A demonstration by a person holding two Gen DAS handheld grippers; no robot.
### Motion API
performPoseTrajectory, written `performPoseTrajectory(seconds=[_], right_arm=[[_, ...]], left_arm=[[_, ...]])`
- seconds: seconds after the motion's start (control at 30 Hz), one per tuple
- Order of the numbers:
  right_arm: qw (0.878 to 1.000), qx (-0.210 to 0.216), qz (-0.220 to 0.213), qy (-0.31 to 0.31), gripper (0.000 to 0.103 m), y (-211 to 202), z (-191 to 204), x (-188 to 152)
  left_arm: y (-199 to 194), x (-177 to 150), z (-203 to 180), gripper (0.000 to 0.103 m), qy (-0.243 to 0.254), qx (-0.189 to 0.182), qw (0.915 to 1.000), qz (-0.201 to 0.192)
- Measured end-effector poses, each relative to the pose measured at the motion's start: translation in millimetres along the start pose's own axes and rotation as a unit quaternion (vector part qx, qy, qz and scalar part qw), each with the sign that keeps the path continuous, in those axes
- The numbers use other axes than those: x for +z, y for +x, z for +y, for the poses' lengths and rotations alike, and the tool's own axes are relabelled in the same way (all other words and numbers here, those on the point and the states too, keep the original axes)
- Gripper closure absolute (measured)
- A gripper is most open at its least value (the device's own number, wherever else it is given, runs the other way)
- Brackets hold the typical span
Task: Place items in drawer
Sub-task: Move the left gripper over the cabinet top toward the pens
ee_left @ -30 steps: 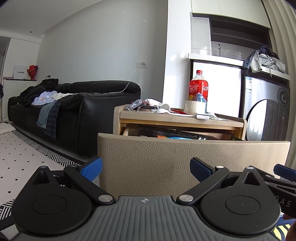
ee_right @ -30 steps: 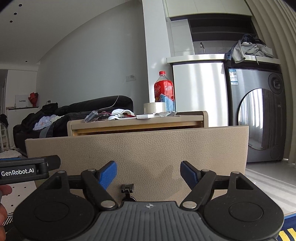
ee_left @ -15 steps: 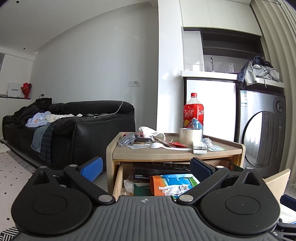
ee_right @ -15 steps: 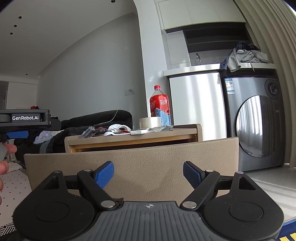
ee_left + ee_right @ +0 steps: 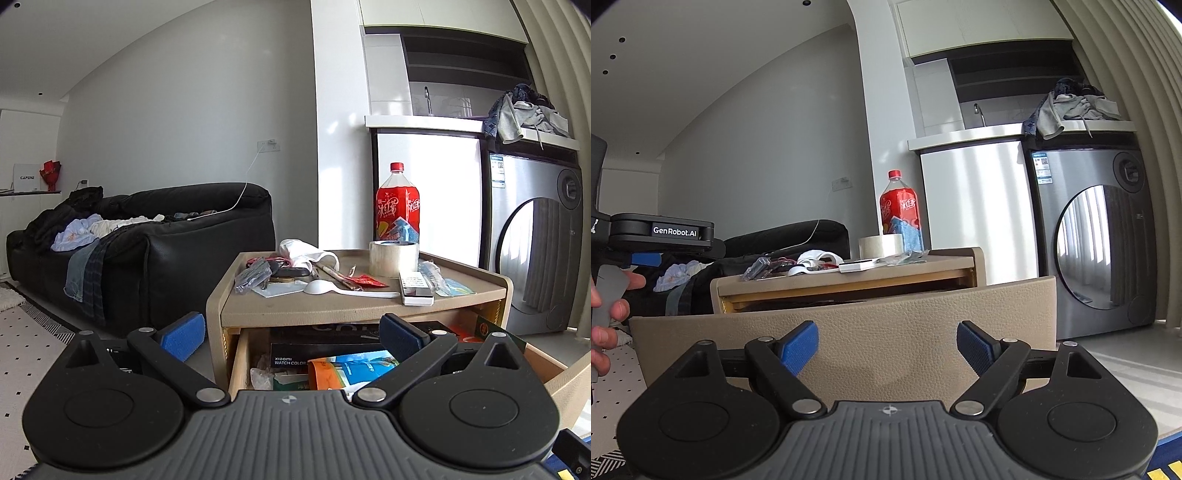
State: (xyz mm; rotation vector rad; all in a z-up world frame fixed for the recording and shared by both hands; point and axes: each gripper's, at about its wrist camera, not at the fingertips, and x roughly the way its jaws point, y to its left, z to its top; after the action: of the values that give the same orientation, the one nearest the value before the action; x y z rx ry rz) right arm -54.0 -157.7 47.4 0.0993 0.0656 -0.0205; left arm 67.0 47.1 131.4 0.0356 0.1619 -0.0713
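A beige side table (image 5: 332, 314) stands in front of me with its drawer (image 5: 236, 365) pulled open. The drawer holds a black watch box (image 5: 325, 350), a blue and orange pouch (image 5: 351, 369) and other packets. On the tabletop lie a white spoon (image 5: 332, 288), a white remote (image 5: 413, 288), a tape roll (image 5: 393, 256), a red soda bottle (image 5: 397, 206), a white cloth (image 5: 306, 253) and small clutter. My left gripper (image 5: 291, 339) is open and empty above the drawer. My right gripper (image 5: 886, 347) is open and empty, low before the drawer front (image 5: 849, 332).
A black sofa (image 5: 147, 251) with clothes stands to the left. A washing machine (image 5: 535, 243) and a white cabinet (image 5: 424, 184) stand behind the table to the right. A patterned rug (image 5: 22, 350) covers the floor at the left.
My left gripper has risen from in front of the drawer front to above it, so the drawer's contents and the tabletop show. My right gripper has tilted up slightly.
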Motion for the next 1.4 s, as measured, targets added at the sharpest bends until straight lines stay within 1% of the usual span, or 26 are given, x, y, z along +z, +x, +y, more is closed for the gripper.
performPoseTrajectory(seconds=[0.07,0.13,0.37,0.57,0.67,0.7,0.8,1.0,1.2,1.4], right_arm=[[1.0,-0.002,0.0,0.0,0.018,0,-1,0],[1.0,-0.002,0.0,0.001,0.018,0,-2,0],[1.0,-0.001,0.007,-0.009,0.018,3,-2,0],[1.0,-0.016,0.0,-0.017,0.018,2,-13,13],[0.999,-0.028,-0.003,-0.017,0.018,1,-20,18],[0.999,-0.032,-0.003,-0.017,0.018,1,-22,19],[0.999,-0.045,-0.001,-0.011,0.018,-1,-29,19],[0.998,-0.059,0.007,-0.006,0.018,-6,-40,16],[0.998,-0.069,-0.002,0.001,0.018,-13,-50,18],[0.997,-0.079,-0.004,0.016,0.018,-19,-61,18]], left_arm=[[8,6,-5,0.0,0.019,0.011,0.9998,-0.001],[14,12,-7,0.0,0.026,0.008,0.9996,-0.005],[44,40,-19,0.0,0.028,-0.016,0.9994,-0.007],[74,63,-28,0.0,0.024,-0.035,0.9991,-0.005],[101,69,-31,0.0,0.015,-0.046,0.9986,0.022],[110,70,-32,0.0,0.018,-0.048,0.9982,0.03],[130,74,-35,0.0,0.027,-0.05,0.9978,0.035],[169,81,-33,0.0,0.022,-0.044,0.996,0.075],[209,95,-29,0.0,0.024,-0.027,0.993,0.112],[246,105,-23,0.0,-0.001,-0.02,0.9876,0.155]])
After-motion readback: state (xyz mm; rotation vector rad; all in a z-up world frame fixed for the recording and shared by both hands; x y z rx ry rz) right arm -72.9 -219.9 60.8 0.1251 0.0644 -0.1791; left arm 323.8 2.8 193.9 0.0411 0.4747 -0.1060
